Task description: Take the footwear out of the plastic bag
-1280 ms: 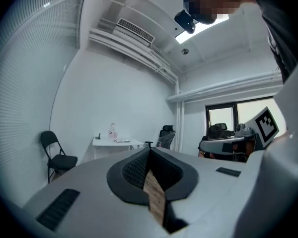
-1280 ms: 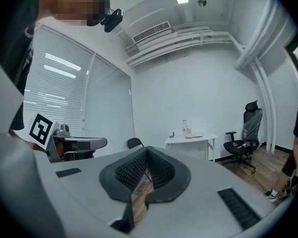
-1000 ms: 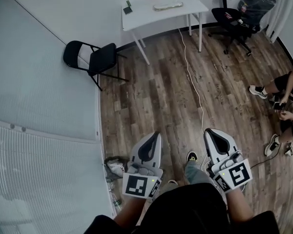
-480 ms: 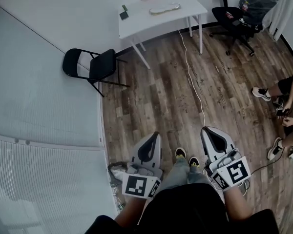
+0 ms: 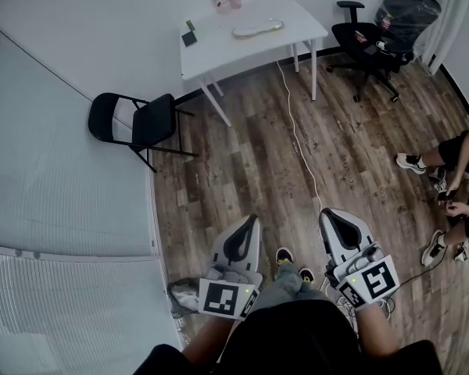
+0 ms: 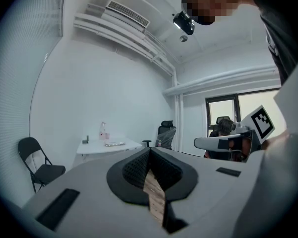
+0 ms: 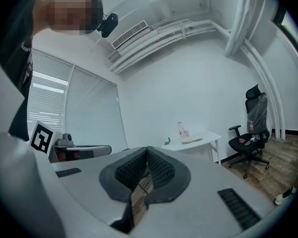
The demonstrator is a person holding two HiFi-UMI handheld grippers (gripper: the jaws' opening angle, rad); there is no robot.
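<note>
A pale flat slipper-like thing lies on the white table at the far end of the room; it is too small to tell whether a bag is around it. It also shows small on that table in the right gripper view and on the table in the left gripper view. My left gripper and right gripper are held side by side in front of my body, far from the table. Both are shut and hold nothing. In the gripper views the left gripper and right gripper point toward the table.
A black folding chair stands by the left wall. An office chair with a plastic-wrapped back is right of the table. A white cable runs along the wooden floor. A seated person is at the right. Crumpled plastic lies by the wall.
The view has shifted: the table and folding chair have slid left and down in the picture, and my feet have stepped. Both grippers stay shut and empty.
</note>
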